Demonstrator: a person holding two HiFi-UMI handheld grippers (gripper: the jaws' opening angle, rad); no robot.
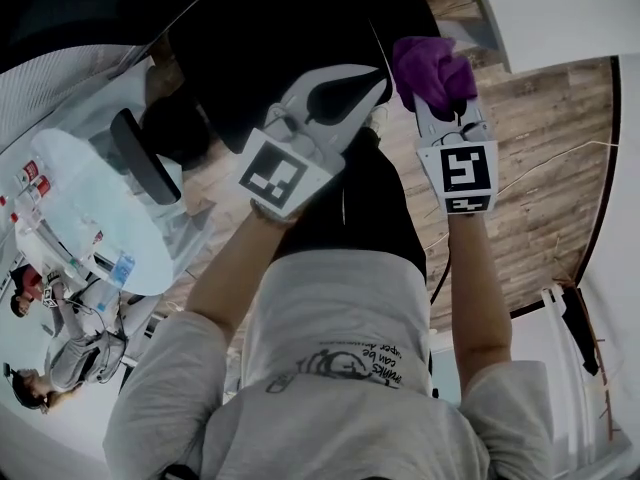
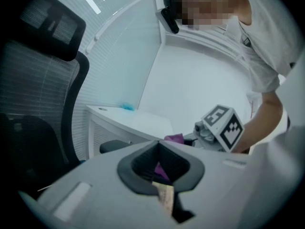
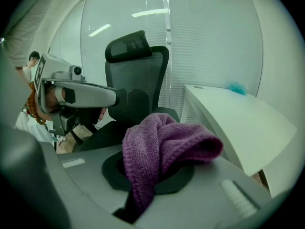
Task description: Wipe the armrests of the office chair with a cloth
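Head view steeply down, both gripper views share office chair (image 3: 136, 75)

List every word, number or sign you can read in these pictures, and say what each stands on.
No text reads clearly.
Shirt: a line of print, upside down in the head view, too small to read.
Red-capped containers on the table: labels too small.
Cubes on the left gripper and right gripper: square marker patterns, no letters.

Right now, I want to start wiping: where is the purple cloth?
The purple cloth is clamped in the right gripper, upper right in the head view, beside the left gripper.
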